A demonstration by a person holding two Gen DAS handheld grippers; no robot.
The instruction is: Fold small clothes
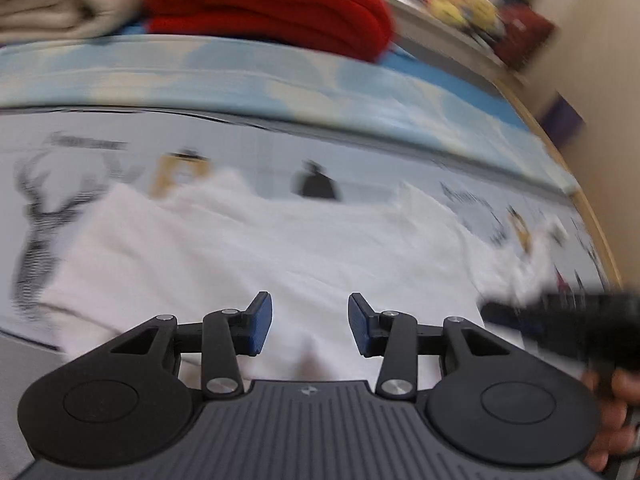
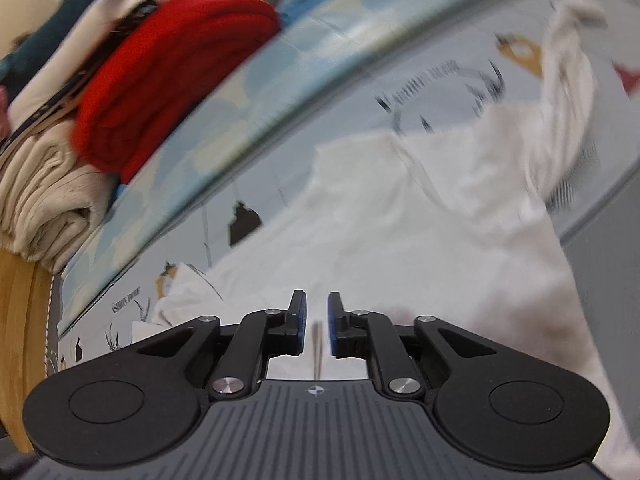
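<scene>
A white garment [image 1: 256,240] lies spread on a printed grey bed sheet [image 1: 360,160]; it also fills the right wrist view [image 2: 420,220]. My left gripper [image 1: 310,326] is open and empty, just above the near edge of the garment. My right gripper [image 2: 317,322] has its jaws close together with a narrow gap, above the garment's near part; a thin edge shows in the gap, but whether cloth is pinched is unclear. The right gripper also shows blurred at the right of the left wrist view [image 1: 560,316].
A folded red garment [image 1: 264,4] and a folded beige one [image 1: 60,4] are stacked on a light blue patterned cover [image 1: 240,76] at the far side. They also show in the right wrist view, red [image 2: 168,68] and beige [image 2: 44,200]. A wooden bed edge [image 1: 592,208] runs at right.
</scene>
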